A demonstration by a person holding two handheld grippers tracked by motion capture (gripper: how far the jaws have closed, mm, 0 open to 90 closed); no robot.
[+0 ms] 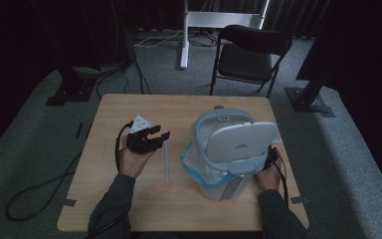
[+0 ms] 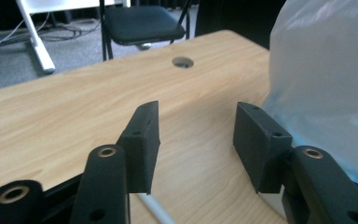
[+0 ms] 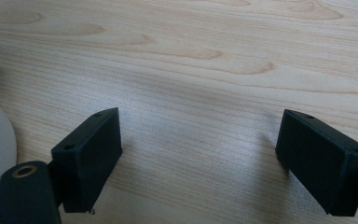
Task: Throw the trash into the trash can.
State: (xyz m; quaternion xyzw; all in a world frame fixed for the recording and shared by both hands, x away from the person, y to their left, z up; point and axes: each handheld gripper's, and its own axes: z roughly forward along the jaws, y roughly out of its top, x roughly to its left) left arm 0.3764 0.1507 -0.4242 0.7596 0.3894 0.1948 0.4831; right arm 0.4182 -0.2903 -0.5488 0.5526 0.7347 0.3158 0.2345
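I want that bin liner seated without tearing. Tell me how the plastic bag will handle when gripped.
The plastic bag looks thin and translucent, so probably floppy and light. It drapes loosely over the bin, so it may slip or bunch. The open left gripper beside it could tear film that thin if pulled hard.

Recording studio or lab corner, set up for filming

Black curtains [image 1: 40, 30] close off the back and sides, metal stand bases [image 1: 308, 99] sit on grey carpet [image 1: 25, 124], and loose cables [image 1: 114, 74] trail across it; one small wooden table [image 1: 139, 199] and a black folding chair [image 1: 251, 52] stand in the middle.
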